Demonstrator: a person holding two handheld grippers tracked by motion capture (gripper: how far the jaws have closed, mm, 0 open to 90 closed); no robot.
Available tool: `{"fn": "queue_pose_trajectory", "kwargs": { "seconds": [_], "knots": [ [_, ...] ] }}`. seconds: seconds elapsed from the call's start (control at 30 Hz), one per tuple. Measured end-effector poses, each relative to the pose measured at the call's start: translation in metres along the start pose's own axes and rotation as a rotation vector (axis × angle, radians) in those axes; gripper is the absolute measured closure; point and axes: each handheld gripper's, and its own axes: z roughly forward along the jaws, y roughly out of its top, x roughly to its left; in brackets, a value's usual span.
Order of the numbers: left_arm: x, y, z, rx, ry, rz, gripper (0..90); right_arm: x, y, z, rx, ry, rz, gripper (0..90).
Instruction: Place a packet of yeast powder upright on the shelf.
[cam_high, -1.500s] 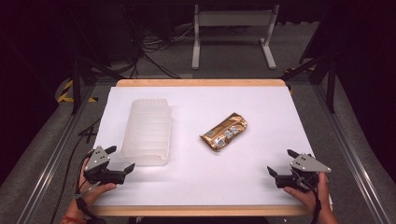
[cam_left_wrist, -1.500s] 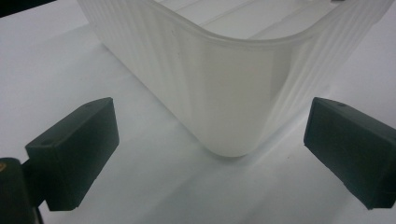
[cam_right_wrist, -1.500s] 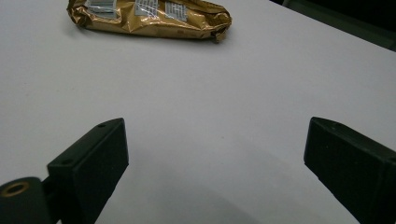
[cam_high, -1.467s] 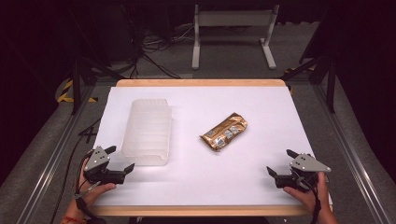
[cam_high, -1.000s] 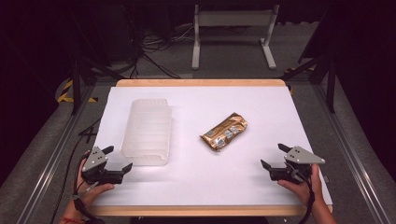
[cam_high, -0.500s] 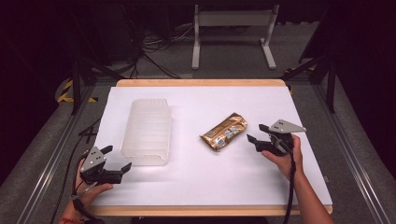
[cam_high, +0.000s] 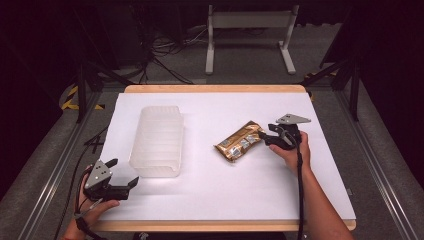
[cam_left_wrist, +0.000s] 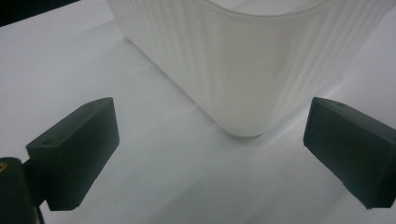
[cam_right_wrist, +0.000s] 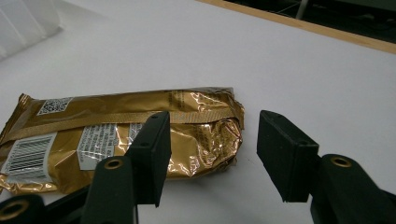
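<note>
Gold foil packet (cam_high: 240, 142), crinkled, flat oblong with sealed seam and barcode label, lies mid-table on white sheet (cam_high: 280, 190). Right gripper (cam_high: 266, 139) at its right end, jaws half-open and just been closing; one jaw over the foil, not pinching. Ribbed translucent tub (cam_high: 157, 141) well apart, left. Left gripper (cam_high: 123, 174) wide open, empty, near tub's rounded corner. Bare sheet all round the packet.

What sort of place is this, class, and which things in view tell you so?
Probably a lab or studio set up for recording: a white-topped table stands among dark drapes, loose cables lie on the grey floor, and a metal stand is behind it.
</note>
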Motion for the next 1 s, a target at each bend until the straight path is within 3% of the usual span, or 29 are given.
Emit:
{"fn": "queue_pose_trajectory", "kwargs": {
  "seconds": [0.3,0.4,0.47,0.63,0.8,0.93,1.0],
  "knots": [
    [-0.004,0.002,0.001,0.001,-0.003,0.005,4.4,-0.003,0.000,0.019,0.059,-0.004,-0.013,51.5],
    [-0.005,0.003,0.002,0.004,-0.006,0.015,4.5,-0.004,0.003,0.024,0.087,0.015,0.022,48.3],
    [-0.005,0.002,0.001,0.003,-0.005,0.015,4.5,-0.006,0.004,0.031,0.131,0.013,0.029,38.9],
    [-0.003,0.001,0.001,0.000,-0.033,-0.002,4.5,-0.013,0.003,0.040,0.161,0.062,0.126,40.5],
    [-0.004,0.002,0.002,0.002,-0.039,0.009,4.4,-0.015,0.002,0.042,0.161,0.121,0.158,56.1],
    [-0.004,0.002,0.003,0.006,-0.037,0.012,4.5,-0.017,0.002,0.040,0.158,0.092,0.159,75.5],
    [-0.005,0.002,0.004,0.011,-0.036,0.014,4.5,-0.016,0.003,0.038,0.148,0.090,0.149,79.5]
  ]
}}
